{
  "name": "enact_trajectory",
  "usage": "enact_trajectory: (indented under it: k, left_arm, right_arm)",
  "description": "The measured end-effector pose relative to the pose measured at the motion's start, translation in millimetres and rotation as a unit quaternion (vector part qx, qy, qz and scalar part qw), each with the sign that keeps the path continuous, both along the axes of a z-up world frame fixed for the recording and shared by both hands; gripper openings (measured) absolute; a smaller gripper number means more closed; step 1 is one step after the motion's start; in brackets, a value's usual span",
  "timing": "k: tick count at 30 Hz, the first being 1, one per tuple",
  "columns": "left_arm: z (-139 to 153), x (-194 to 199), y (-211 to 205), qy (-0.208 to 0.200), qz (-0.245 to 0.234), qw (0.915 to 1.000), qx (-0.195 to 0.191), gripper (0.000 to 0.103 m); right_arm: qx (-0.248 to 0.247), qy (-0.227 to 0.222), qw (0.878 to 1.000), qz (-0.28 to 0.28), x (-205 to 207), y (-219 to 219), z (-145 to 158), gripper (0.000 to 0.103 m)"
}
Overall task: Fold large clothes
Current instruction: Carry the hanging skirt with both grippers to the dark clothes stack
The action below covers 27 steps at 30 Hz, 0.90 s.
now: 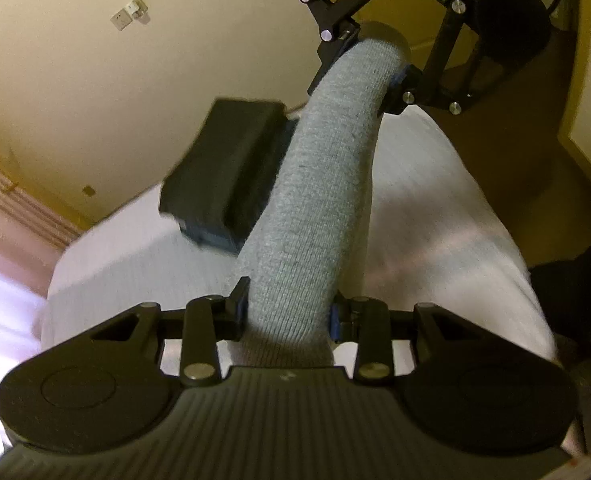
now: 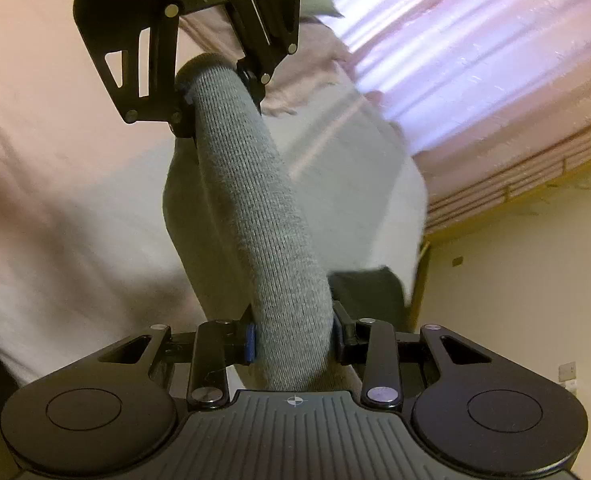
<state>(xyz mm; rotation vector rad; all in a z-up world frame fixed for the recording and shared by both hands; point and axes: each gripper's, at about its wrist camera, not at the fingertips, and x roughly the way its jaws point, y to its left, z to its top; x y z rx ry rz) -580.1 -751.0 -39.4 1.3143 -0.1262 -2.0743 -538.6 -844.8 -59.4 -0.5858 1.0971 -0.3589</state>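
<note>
Grey-blue ribbed knit fills the middle of your left wrist view: the garment (image 1: 315, 200) is gathered into a thick roll that runs from your left gripper (image 1: 289, 312) at the bottom of the frame up to your right gripper (image 1: 369, 72) near the top. Your left gripper is clenched on the near end of that roll, its blue-padded fingers (image 1: 334, 318) pressing the knit from both sides. The far gripper also pinches the roll at its other end. Under the stretched knit lies a white bed (image 1: 455, 220), and a dark rectangular cushion (image 1: 231, 176) sits on it just beside the roll, towards the bed's far edge by the cream wall (image 1: 95, 100). Two wall sockets (image 1: 129, 14) show high on that wall. In your right wrist view the same knit roll (image 2: 263, 220) rises from your right gripper (image 2: 291, 340), which is clamped on it with blue pads (image 2: 250, 342) against the fabric, up to your left gripper (image 2: 215, 88), which also grips it. The roll hangs above the white bed (image 2: 55, 200), held off the sheet between the two grippers. A bright curtained window (image 2: 475, 60) lies beyond the bed's far side, and the picture is somewhat blurred.
</note>
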Motion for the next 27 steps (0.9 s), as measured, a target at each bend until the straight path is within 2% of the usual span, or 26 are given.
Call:
enact_trajectory:
  k: [5,8,12,16,17,19,22,24,25,27]
  left_arm:
    - [8,-65,-118,0.012,0.01,0.9999,0.003,0.032]
    - [15,-95,-186,0.005,0.018,0.9997,-0.014,0.032]
    - [13,-107,-276,-0.003,0.036,0.9981,-0.05,0.032]
    - [-10,-106,-335,-0.019,0.045,0.9919,-0.117,0.033]
    - [-25,-105,-344,-0.019,0.046,0.9894,-0.136,0.033]
    - [-65,-105,-356,-0.023,0.045,0.9883,-0.144,0.033]
    - [-151,-106,-360,-0.046,0.043,0.9927,-0.103,0.034]
    - [-201,-108,-350,-0.068,0.029,0.9955,-0.06,0.039]
    - [-216,-109,-340,-0.075,0.023,0.9947,-0.067,0.04]
    - [-228,-106,-318,-0.077,0.013,0.9916,-0.103,0.039]
  right_arm:
    - [-0.009,-0.003,1.0,-0.001,-36,-133,12,0.032]
    - [-0.019,-0.011,1.0,0.003,-44,-212,22,0.032]
    - [-0.051,-0.026,0.998,0.002,-32,-302,24,0.032]
    - [-0.106,-0.05,0.993,-0.005,-17,-359,0,0.032]
    - [-0.12,-0.057,0.991,-0.008,-16,-367,-13,0.033]
    - [-0.13,-0.067,0.989,-0.015,-13,-377,-56,0.033]
    - [-0.085,-0.037,0.995,-0.019,-8,-379,-138,0.033]
    - [-0.062,-0.006,0.998,-0.012,-10,-369,-178,0.034]
    - [-0.072,-0.004,0.997,-0.007,-13,-361,-191,0.035]
    - [-0.08,-0.025,0.996,-0.008,-23,-353,-194,0.037]
